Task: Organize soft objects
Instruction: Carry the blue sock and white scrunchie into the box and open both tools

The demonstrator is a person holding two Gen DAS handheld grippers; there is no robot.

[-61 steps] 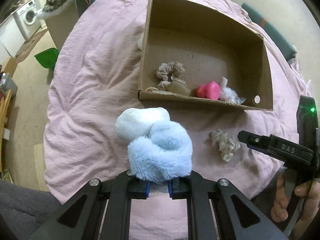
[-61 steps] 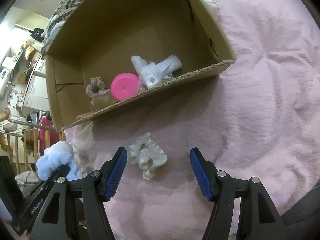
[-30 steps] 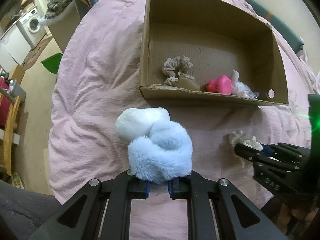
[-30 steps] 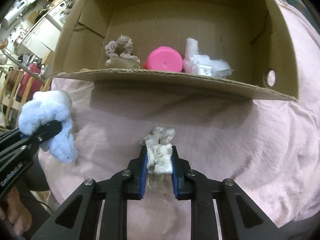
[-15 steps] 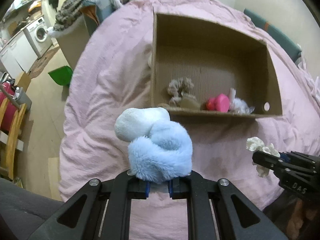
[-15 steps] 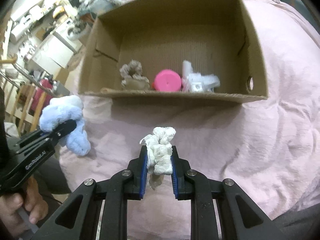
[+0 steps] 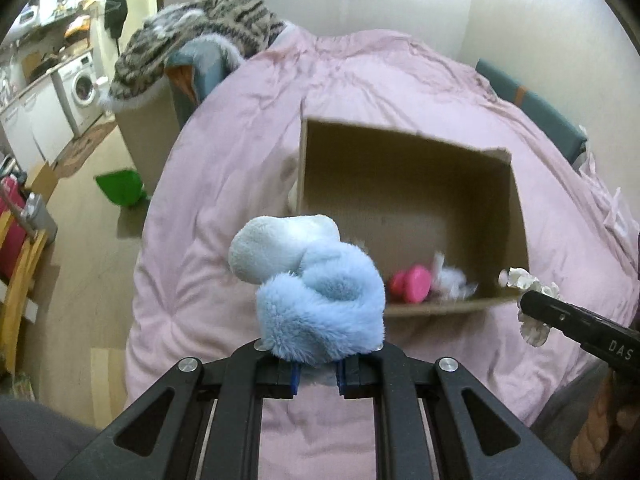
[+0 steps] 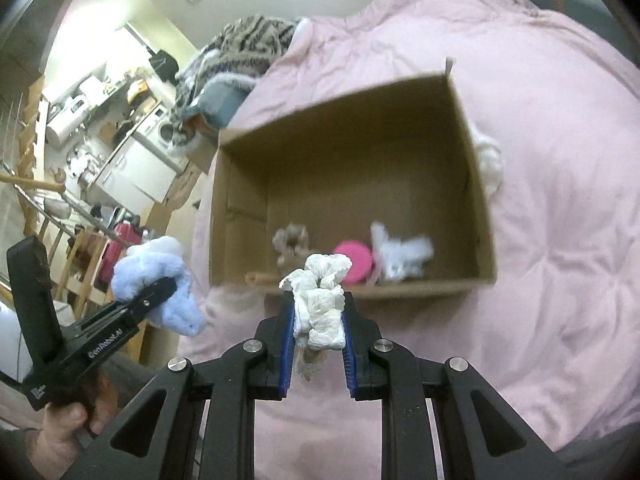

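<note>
My left gripper [image 7: 318, 372] is shut on a fluffy light-blue and white plush [image 7: 316, 284], held above the pink bedcover in front of the cardboard box [image 7: 404, 168]. The plush also shows in the right wrist view [image 8: 160, 280]. My right gripper [image 8: 318, 320] is shut on a white scrunchie [image 8: 320, 300], lifted just in front of the box's near wall [image 8: 420, 286]. The scrunchie also shows at the right of the left wrist view [image 7: 528, 284]. Inside the box lie a beige scrunchie [image 8: 290, 240], a pink round object [image 8: 354, 266] and a white crinkly item [image 8: 400, 256].
The box sits on a pink bedcover [image 7: 240, 168]. A white soft item [image 8: 490, 164] lies against the box's outer right wall. A striped blanket pile [image 7: 200, 36] lies at the bed's far left. Left of the bed are the floor, a green bin [image 7: 120, 188] and a washing machine [image 7: 82, 84].
My right gripper shut on the white scrunchie and lifted it off the bedcover. Both grippers have risen and drawn back from the box, each keeping its hold.
</note>
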